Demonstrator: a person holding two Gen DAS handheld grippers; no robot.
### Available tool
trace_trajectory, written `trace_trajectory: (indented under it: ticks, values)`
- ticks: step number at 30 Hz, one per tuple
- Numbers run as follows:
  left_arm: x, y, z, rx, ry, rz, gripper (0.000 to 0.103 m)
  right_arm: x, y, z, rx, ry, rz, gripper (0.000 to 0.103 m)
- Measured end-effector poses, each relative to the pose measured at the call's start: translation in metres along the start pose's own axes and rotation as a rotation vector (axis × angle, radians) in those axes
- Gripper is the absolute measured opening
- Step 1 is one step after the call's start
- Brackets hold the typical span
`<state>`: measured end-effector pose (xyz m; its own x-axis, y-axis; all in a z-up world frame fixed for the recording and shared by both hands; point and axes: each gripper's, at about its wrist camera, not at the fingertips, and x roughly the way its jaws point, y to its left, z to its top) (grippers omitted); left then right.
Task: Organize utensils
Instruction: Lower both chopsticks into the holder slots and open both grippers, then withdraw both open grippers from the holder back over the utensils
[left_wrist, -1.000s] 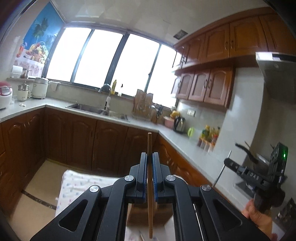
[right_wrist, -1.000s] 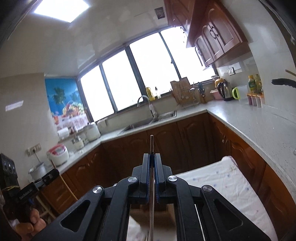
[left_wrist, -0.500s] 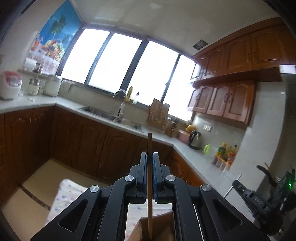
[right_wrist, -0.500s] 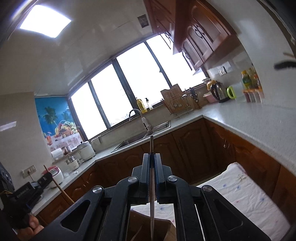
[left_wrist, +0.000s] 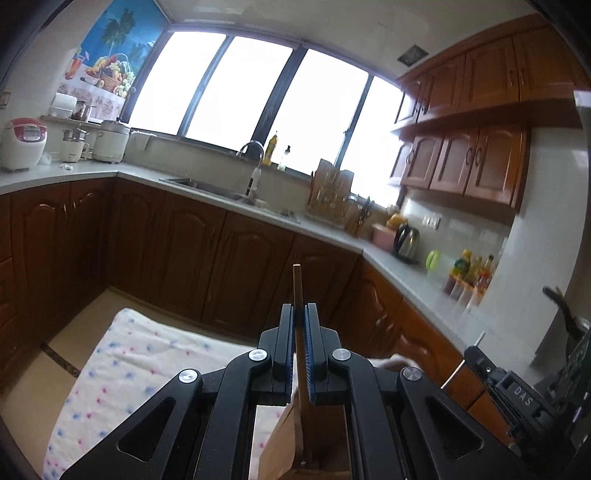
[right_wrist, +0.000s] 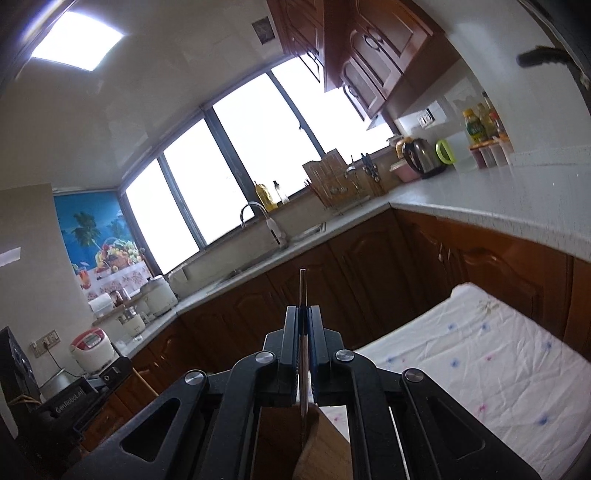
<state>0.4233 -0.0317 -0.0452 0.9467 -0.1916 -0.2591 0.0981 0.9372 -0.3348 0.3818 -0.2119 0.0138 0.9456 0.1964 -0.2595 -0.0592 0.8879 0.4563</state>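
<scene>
- The left gripper (left_wrist: 299, 325) has its two fingers (left_wrist: 286, 332) pinching a thin wooden stick (left_wrist: 297, 291), which stands upright between the blue pads and pokes out above the fingertips.
- The lower end of the wooden stick reaches down into a brown wooden box (left_wrist: 284, 446) that sits just below the left gripper; whether the end touches the bottom is hidden.
- The right gripper (right_wrist: 304, 325) has its fingers (right_wrist: 290, 332) pressed onto a thin metal stick (right_wrist: 302, 291), also upright, its top sticking out above the fingertips.
- The lower end of the metal stick goes down to the wooden box (right_wrist: 325, 446) right under the right gripper, close to its rim.
- The box rests on a white cloth (left_wrist: 122, 369) with small blue and pink spots; the cloth spreads to the left of the box in the left view and to the right (right_wrist: 480, 365) of it in the right view.
- Beyond the cloth run dark wooden cabinets (left_wrist: 192, 251) under a pale counter (right_wrist: 498, 199).
- On the counter, past the box, stands a steel kettle (left_wrist: 406, 243) with bottles (left_wrist: 469, 273) near it.
- The right gripper (left_wrist: 517, 395) shows at the right edge of the left view, well apart from the box.
</scene>
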Motion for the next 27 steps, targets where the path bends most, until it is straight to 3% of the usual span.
trace_trajectory:
  ticks: [11,15,17,19,24,26,27]
  values:
    - [-0.017,0.009,0.036,0.028,0.021,0.001,0.005,0.008,-0.004,-0.004,-0.009,0.081,-0.004,0.005]
    - [-0.026,0.017,0.035,0.028,0.033,-0.002,0.005,0.008,-0.003,-0.003,-0.015,0.1,-0.003,0.012]
    - [-0.03,0.019,0.031,0.024,0.04,-0.003,0.012,0.007,-0.003,-0.002,-0.017,0.11,0.001,0.022]
    - [-0.035,0.021,0.031,0.019,0.036,0.005,0.035,0.004,-0.004,-0.002,-0.001,0.116,0.023,0.055]
    - [-0.055,0.028,0.033,0.0,0.043,0.0,0.06,-0.012,-0.008,0.003,0.029,0.113,0.038,0.066]
    - [-0.067,0.03,0.033,-0.004,0.041,0.0,0.069,-0.018,-0.009,0.005,0.04,0.115,0.041,0.076]
    - [-0.073,0.031,0.034,-0.006,0.047,0.01,0.082,-0.024,-0.009,0.006,0.039,0.114,0.043,0.085]
